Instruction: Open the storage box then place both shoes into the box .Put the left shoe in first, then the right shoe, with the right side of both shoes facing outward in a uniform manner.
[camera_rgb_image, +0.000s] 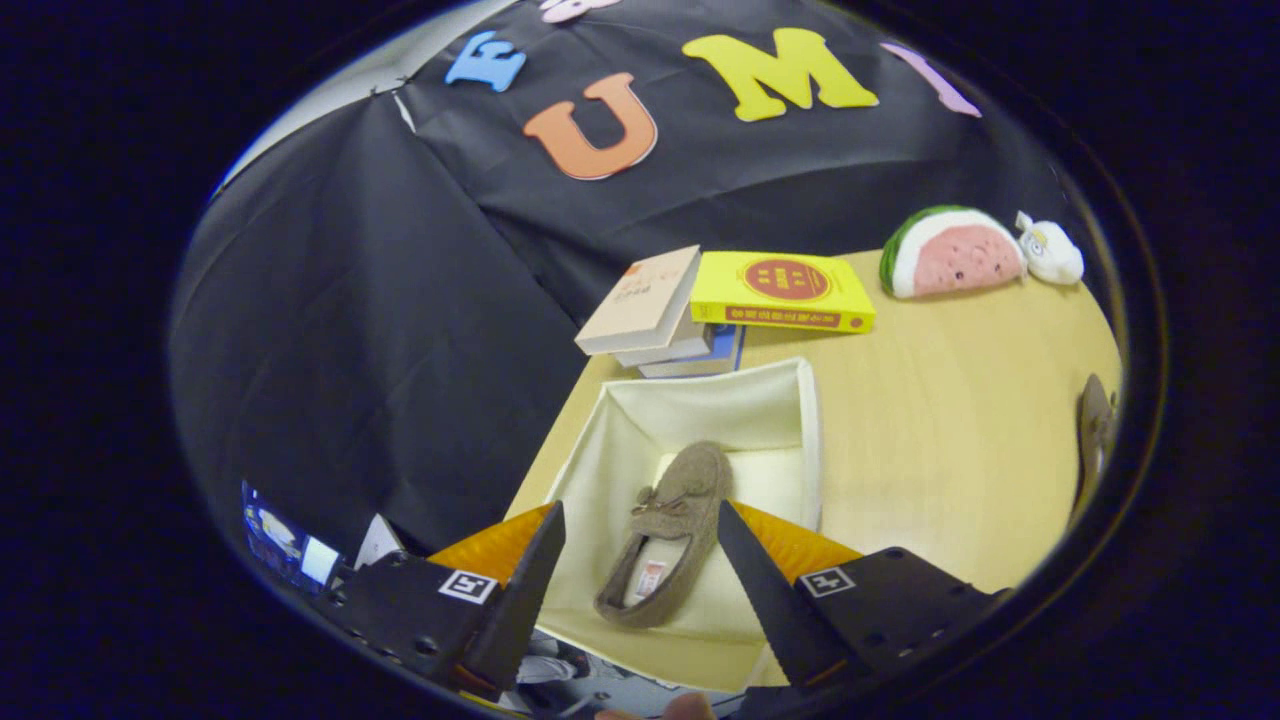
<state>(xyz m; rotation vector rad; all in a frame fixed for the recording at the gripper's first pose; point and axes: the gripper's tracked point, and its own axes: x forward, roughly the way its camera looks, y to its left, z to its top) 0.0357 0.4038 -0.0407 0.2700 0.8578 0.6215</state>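
Gripper (640, 580) spread wide, clear of brown shoe (665, 535) lying inside open cream storage box (700, 405)

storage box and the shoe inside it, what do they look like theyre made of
Storage box: seemingly cream fabric, matte; the walls look soft and slightly slack. Shoe: probably brown suede or felt, with a fuzzy, dull surface, a small bow and pale lining. The gripper is open, fingers either side of the shoe.

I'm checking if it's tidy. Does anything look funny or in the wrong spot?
One shoe lies in the open box, between the open gripper's fingers. The other shoe lies apart on the table, not boxed yet. Nothing looks spilled or broken.
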